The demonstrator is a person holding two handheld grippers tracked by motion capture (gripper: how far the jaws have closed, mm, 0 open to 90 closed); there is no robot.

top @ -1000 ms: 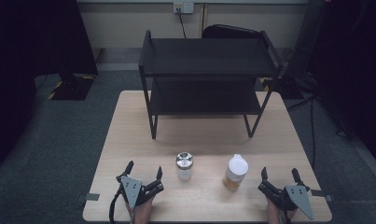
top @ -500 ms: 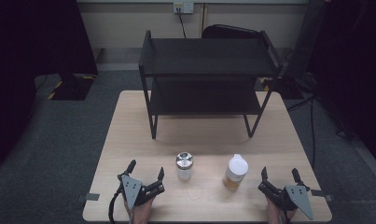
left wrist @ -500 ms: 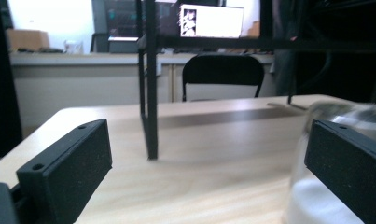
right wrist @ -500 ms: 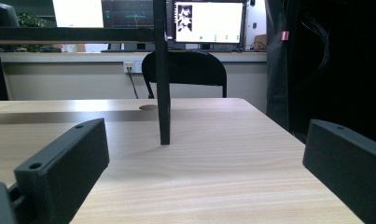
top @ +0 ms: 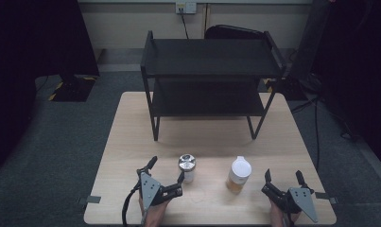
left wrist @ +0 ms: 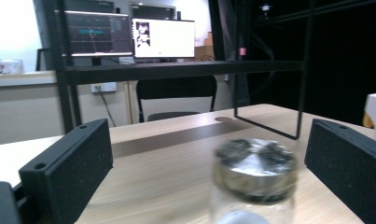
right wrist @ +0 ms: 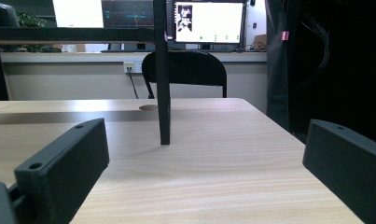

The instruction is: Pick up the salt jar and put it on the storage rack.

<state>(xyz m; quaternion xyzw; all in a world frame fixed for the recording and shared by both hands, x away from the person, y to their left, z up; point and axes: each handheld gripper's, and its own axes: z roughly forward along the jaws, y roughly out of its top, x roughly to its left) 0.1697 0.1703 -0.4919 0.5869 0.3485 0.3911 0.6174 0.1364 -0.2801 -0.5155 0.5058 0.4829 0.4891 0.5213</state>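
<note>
High view, lower left: left hand-held gripper (top: 167, 171) gapes beside the metal-lidded jar (top: 186, 167); right hand-held gripper (top: 283, 178) also gapes, empty.

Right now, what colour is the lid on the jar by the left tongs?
Shiny silver lid on the clear jar; the left gripper view shows it best.

The light wooden table (top: 131, 142) is overlooked from above, facing twelve o'clock. Low over it, each gripper view is aimed likewise; the black two-tier metal shelf (top: 209, 71) (left wrist: 176, 70) (right wrist: 162, 70) is shared by all.
</note>
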